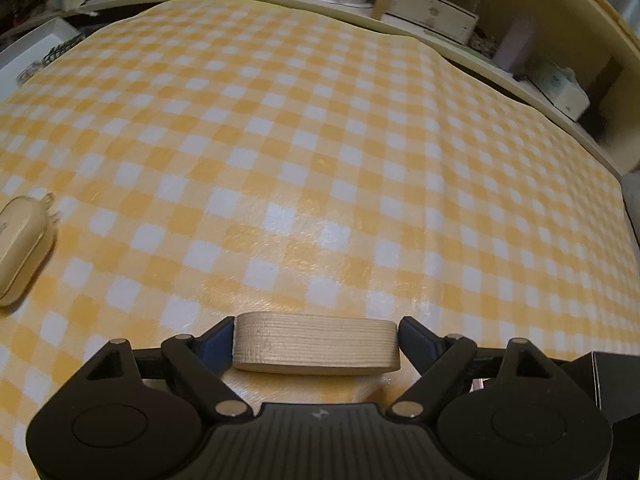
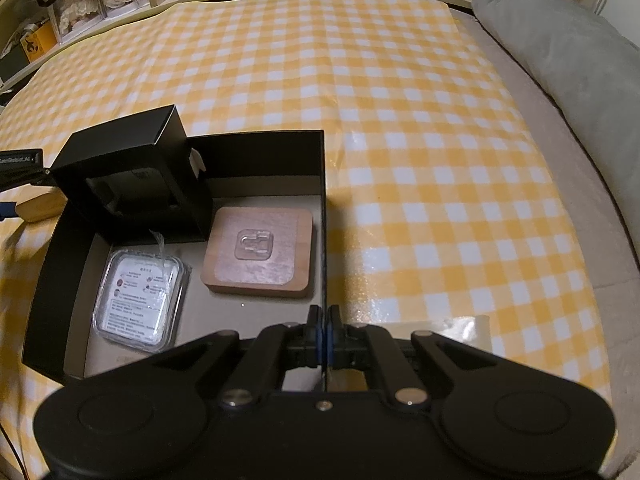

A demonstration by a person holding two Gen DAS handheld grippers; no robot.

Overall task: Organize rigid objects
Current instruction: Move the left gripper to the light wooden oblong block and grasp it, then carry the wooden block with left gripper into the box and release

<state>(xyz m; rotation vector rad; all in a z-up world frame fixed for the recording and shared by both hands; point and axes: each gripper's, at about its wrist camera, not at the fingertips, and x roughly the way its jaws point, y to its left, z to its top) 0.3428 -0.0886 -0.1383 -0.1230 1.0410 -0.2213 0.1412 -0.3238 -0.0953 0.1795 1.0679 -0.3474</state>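
My left gripper (image 1: 316,342) is shut on a pale wooden block (image 1: 316,346) with rounded ends and holds it above the yellow checked cloth (image 1: 320,140). The same block and the left gripper's tip show at the left edge of the right wrist view (image 2: 38,206). My right gripper (image 2: 323,334) is shut on the right wall of a shallow black box (image 2: 323,200). In the box lie a square wooden piece with a clear hook (image 2: 258,250), a clear plastic packet (image 2: 140,300) and a small black box (image 2: 132,184).
A cream oval case (image 1: 22,244) lies on the cloth at the left. Shelves with boxes and drawers (image 1: 432,12) line the far edge. A grey cushion (image 2: 568,60) lies to the right of the cloth. A white tray (image 1: 32,48) sits at the far left.
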